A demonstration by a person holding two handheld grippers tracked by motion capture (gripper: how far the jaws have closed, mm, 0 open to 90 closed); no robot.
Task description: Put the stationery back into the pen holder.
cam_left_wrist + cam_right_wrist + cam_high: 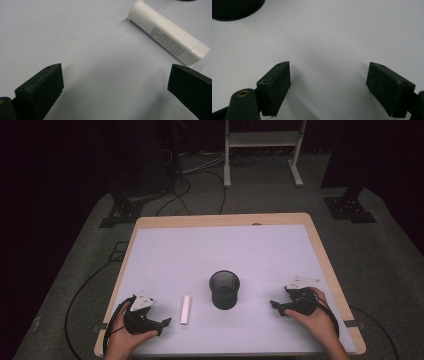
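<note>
my left gripper (pixel 164 322): jaws wide, empty, aimed at white tube (pixel 185 309) | my right gripper (pixel 276 306): jaws wide, empty | tube: flat on table (pixel 165 250), left of black mesh cup (pixel 224 289) | progress: nothing grasped; pickup and, I judge, cup drop left

tube (pixel 186 309) left of cup (pixel 224 289), on table (pixel 260 245)

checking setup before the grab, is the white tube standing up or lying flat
Lying flat. The white tube rests on its side on the table, left of the upright black mesh cup; in the left gripper view its full length lies along the surface.
</note>
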